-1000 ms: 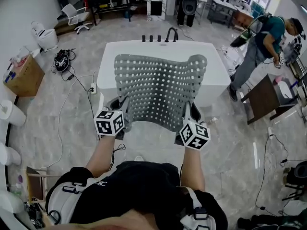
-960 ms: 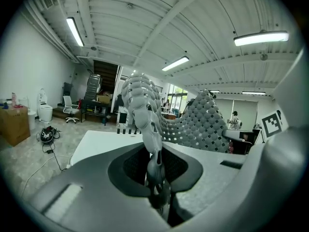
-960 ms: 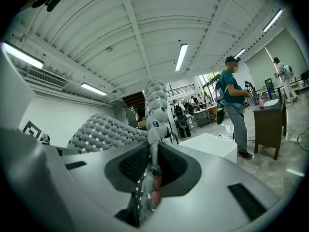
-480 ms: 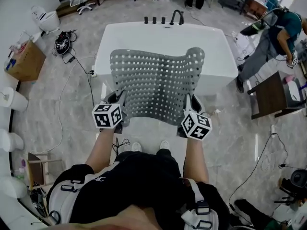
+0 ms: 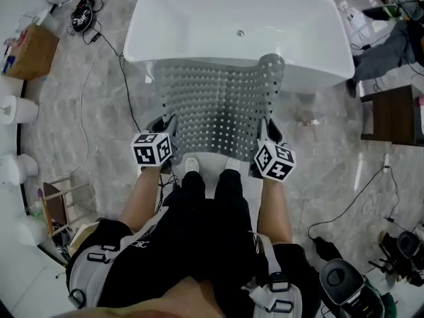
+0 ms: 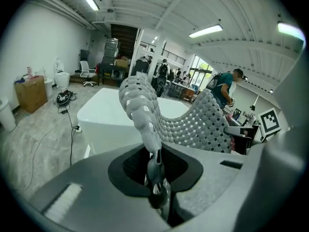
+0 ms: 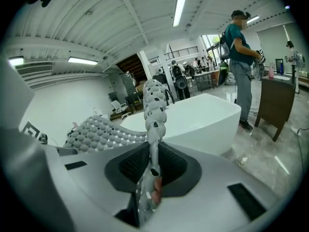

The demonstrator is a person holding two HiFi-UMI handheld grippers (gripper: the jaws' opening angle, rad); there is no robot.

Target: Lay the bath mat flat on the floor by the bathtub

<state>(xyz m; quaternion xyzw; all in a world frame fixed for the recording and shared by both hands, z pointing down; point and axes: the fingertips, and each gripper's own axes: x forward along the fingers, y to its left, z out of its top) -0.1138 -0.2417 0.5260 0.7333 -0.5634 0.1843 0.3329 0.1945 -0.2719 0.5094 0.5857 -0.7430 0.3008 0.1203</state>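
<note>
Bath mat (image 5: 218, 108) is hanging in the air between both grippers, grey and perforated, not lying on the floor (image 5: 99, 131). Left gripper (image 5: 168, 127) is clamping the mat's near left corner. In the left gripper view the jaws are sitting nearly together with the thin mat edge pinched between them, and the mat is rising out of the jaws and curving off to the right. Right gripper (image 5: 265, 131) is doing the same on the near right corner, with its jaws pressing on the edge and the mat running up and off to the left in the right gripper view. From the head view the mat is stretching away from the grippers toward the bathtub (image 5: 199, 18), sagging a little in the middle. Its far edge is overlapping the tub's near wall just below the rim, and I cannot tell if it is touching. The far right corner is curling upward. Both grippers are sitting at roughly the same height, well apart, one at each side of the mat, with the marker cubes (image 5: 152, 149) facing up. The person's shoes (image 5: 192, 165) are showing just beneath the mat's near edge, between the grippers. A second person (image 7: 240, 57) is standing past the tub's right end, well apart from the mat. A cardboard box (image 5: 26, 52) is sitting on the floor far left.
</note>
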